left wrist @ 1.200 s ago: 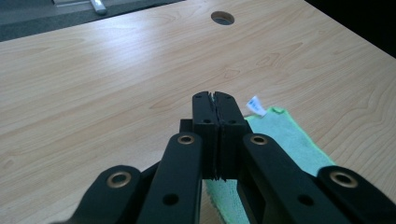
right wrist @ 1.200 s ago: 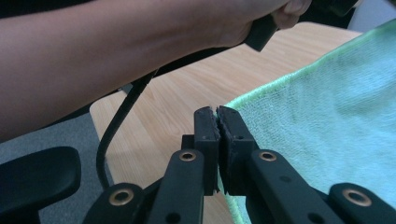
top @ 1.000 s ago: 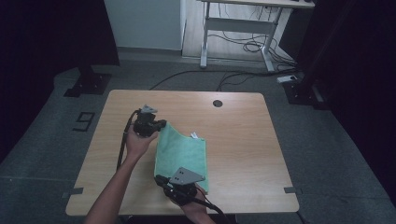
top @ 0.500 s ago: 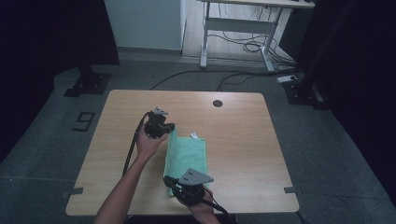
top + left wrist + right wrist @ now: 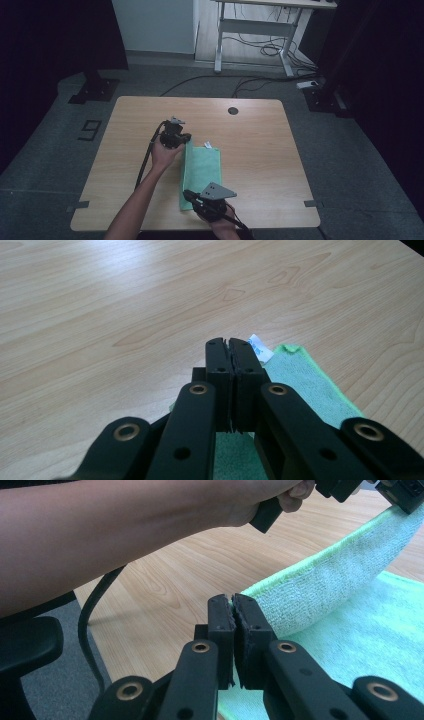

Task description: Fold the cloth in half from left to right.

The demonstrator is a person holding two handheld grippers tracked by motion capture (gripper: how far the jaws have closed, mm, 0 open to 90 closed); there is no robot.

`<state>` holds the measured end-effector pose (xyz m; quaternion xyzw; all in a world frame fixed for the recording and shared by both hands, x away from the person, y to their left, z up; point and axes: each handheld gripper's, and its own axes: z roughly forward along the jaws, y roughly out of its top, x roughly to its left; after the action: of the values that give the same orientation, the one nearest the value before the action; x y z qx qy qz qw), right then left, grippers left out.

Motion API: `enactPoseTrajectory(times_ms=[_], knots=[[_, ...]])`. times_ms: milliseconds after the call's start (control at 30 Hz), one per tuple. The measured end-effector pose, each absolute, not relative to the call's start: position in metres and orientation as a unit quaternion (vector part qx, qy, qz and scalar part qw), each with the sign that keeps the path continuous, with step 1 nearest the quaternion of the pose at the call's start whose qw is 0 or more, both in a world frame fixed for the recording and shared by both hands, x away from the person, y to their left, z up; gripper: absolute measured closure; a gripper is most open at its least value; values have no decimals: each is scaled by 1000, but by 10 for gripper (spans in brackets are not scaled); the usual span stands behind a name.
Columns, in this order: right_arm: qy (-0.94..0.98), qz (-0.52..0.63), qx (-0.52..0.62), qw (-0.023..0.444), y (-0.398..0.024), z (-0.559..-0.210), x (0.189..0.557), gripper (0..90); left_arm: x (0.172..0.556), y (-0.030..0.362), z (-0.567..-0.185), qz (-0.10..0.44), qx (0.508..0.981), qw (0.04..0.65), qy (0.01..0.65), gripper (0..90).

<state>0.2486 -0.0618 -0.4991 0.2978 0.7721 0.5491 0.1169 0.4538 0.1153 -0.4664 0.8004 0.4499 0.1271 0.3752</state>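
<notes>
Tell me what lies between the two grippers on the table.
In the high view, the green cloth spans from left gripper to right gripper; each holds a corner of its lifted edge.

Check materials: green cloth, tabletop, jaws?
Green fuzzy cloth: looks like terry or microfibre, matte looped pile, with a stitched edge and a white tag. Light tabletop: wood-grain surface with soft sheen, possibly laminate. Black jaws of both grippers: matte, likely plastic, with brass-coloured pivot rings; exact material unclear.
</notes>
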Motion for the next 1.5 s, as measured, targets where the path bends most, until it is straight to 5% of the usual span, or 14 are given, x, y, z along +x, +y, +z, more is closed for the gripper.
enactPoseTrajectory(times_ms=[1500], knots=[[767, 533, 340, 113, -105, -517, 249, 855, 460, 69, -482, 118, 818, 362, 431, 883]])
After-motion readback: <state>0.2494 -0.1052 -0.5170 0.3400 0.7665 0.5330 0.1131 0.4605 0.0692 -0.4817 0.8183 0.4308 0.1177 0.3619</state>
